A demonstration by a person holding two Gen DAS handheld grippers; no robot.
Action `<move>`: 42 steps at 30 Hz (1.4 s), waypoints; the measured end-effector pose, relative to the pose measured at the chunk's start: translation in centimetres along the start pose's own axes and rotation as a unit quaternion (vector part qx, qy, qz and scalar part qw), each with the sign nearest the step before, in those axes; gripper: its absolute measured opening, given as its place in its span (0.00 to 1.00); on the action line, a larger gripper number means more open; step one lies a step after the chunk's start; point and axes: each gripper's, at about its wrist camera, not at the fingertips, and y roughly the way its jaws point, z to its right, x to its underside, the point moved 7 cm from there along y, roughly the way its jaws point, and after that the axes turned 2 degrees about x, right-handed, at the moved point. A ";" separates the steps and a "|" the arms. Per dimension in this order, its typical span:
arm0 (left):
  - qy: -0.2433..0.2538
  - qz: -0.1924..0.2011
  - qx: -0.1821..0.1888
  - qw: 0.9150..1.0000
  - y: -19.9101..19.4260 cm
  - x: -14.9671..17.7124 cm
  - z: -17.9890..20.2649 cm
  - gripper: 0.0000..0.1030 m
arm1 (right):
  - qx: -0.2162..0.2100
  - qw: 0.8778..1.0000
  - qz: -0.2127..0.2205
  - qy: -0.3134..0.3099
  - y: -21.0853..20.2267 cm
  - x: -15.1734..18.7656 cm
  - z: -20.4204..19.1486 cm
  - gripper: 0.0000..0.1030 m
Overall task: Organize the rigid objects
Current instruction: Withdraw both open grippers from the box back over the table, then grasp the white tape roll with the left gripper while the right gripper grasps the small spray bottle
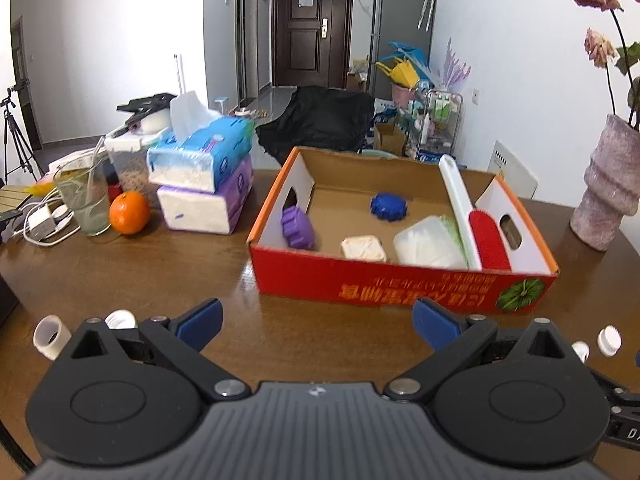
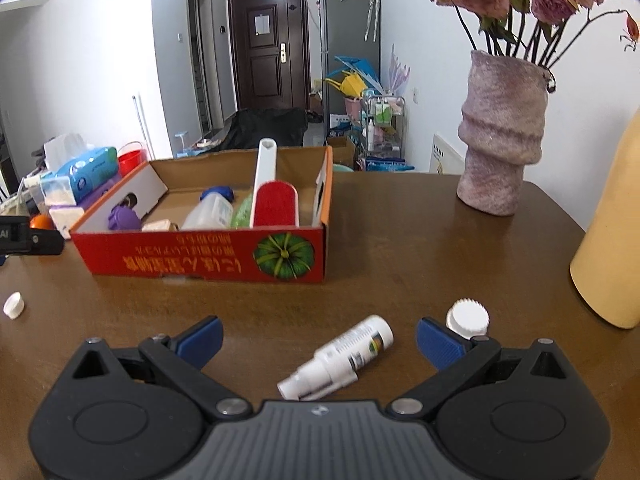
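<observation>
Nearest the right tool (image 2: 318, 340), a small white plastic spray bottle (image 2: 340, 360) lies on its side on the glossy brown wooden surface (image 2: 400, 248), between the blue ribbed fingers (image 2: 436, 342), which stand wide apart and hold nothing. The bottle lies askew to the fingers, so a good grasp likely means turning the tool to close across the round labelled body, which is smooth and could roll or slip. A ridged white plastic cap (image 2: 467, 317) sits just beside the right finger; keep clear of it.

The left tool (image 1: 316, 322) is likewise spread and empty, above bare wood, with a white plastic cap (image 1: 609, 340) and a short white tube (image 1: 50, 336) near its sides.

Farther off stands the red cardboard box (image 1: 400, 284), already holding a purple toothed gear (image 1: 297, 227), a blue toothed gear (image 1: 388, 206), a cream square block (image 1: 363, 248) and a red-and-white lint brush (image 1: 482, 236).
</observation>
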 end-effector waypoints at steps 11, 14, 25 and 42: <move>-0.016 -0.033 -0.020 0.999 -0.7 3.5 -2.9 1.00 | 0.007 0.999 -0.038 0.000 -0.3 3.3 1.5 1.00; -0.026 -0.041 -0.026 0.998 -1.2 4.4 -4.0 1.00 | 0.006 0.999 -0.045 -0.002 -0.4 4.0 1.5 1.00; -0.039 -0.059 -0.050 0.996 -1.9 6.8 -7.3 1.00 | -0.005 0.999 -0.039 -0.035 0.2 4.7 1.9 1.00; -0.062 -0.067 -0.075 0.993 -1.7 7.9 -7.2 1.00 | -0.077 0.980 -0.042 -0.179 4.9 2.7 1.1 1.00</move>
